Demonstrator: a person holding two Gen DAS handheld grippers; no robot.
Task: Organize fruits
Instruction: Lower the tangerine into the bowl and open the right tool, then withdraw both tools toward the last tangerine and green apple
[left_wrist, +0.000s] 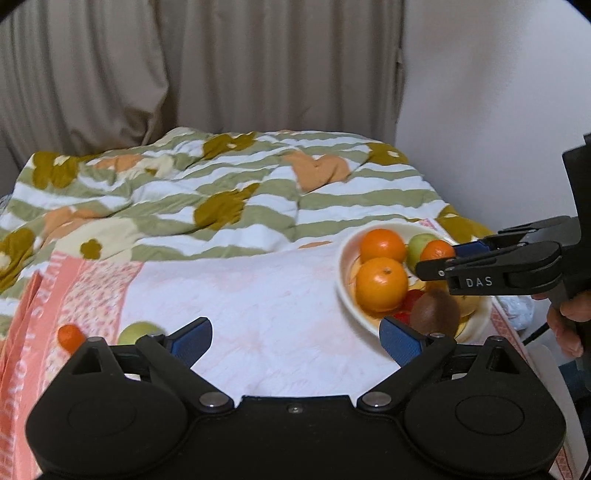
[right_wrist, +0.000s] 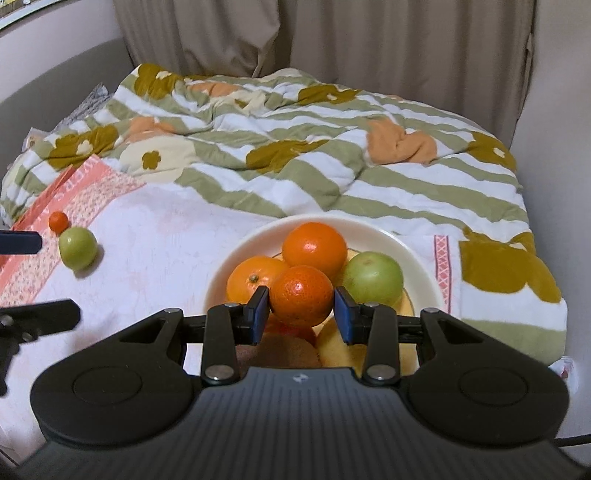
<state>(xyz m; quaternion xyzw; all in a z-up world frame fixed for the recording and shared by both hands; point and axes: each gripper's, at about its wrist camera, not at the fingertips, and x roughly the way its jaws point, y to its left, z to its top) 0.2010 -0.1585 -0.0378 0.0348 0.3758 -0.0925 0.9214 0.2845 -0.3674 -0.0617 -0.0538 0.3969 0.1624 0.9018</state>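
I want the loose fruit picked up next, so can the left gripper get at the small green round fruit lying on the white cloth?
Probably yes. The left gripper is open and holds nothing, and the small green round fruit lies in the open beside it. Only a tiny orange fruit sits close behind.

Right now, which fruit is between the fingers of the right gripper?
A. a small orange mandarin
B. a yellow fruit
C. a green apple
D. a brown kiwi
A: in the right wrist view the right gripper has its blue pads on both sides of the small orange mandarin, above the bowl; the green apple lies free beside it.
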